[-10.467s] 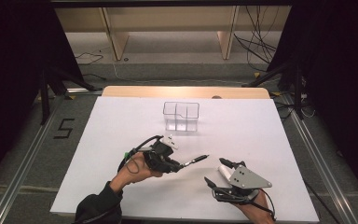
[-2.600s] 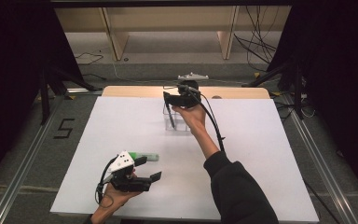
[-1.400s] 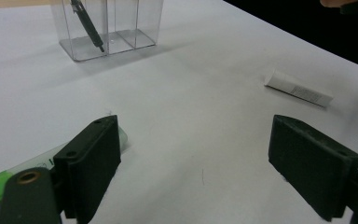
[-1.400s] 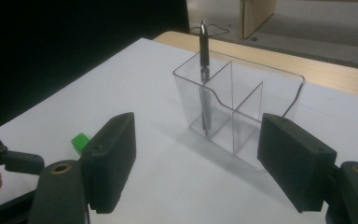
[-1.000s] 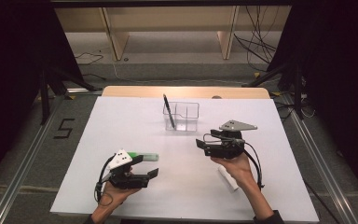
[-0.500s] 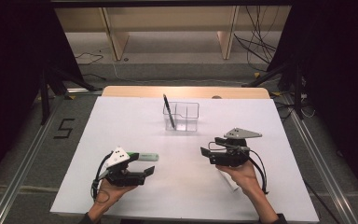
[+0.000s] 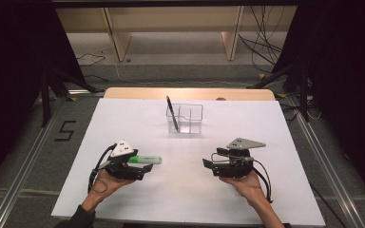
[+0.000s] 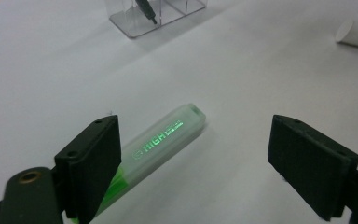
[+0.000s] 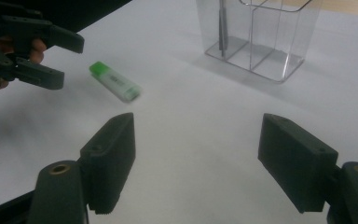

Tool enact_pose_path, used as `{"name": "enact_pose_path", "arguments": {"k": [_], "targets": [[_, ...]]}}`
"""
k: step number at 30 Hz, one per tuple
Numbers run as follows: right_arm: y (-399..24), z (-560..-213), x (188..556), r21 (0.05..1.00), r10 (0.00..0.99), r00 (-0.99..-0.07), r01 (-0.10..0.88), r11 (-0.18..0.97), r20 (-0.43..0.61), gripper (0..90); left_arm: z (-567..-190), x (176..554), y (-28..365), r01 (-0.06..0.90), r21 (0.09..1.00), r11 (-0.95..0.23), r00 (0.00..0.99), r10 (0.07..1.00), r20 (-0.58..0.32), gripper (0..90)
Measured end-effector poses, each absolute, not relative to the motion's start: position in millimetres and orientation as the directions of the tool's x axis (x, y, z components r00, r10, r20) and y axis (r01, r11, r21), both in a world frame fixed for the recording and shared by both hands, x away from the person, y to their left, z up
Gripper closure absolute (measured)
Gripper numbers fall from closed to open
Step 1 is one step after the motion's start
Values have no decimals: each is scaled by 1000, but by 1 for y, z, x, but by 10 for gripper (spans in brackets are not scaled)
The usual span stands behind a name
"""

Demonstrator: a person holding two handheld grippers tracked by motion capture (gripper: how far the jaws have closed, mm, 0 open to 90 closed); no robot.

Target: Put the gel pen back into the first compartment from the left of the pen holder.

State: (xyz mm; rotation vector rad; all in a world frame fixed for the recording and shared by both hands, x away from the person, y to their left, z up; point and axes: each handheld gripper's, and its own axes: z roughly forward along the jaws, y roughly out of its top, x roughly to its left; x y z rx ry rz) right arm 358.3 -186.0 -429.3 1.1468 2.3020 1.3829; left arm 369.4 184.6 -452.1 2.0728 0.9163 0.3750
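Where the white table lies bare at its near left, we list one green highlighter, flat, cap toward three o'clock. Our left gripper stands over it, jaws released wide, its left jaw just beside the barrel. At twelve o'clock: clear organizer holding a black pen. Our right gripper, jaws spread, grasps nothing.
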Motion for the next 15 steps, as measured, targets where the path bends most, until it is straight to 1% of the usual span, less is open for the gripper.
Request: {"name": "enact_pose_path", "arguments": {"k": [6, 9, 15], "targets": [[-189, -429, 352, 829, 709, -676, 502, 246, 198, 281, -447, 382, 188, 500, 748, -436, 698, 714, -50, 172], [-189, -430, 350, 828, 706, -679, 504, 248, 202, 280, -444, 388, 191, 495, 749, -441, 705, 707, -50, 176], [-186, -433, 349, 824, 695, -689, 505, 258, 204, 274, -443, 399, 192, 508, 709, -489, 724, 688, -44, 176]]}}
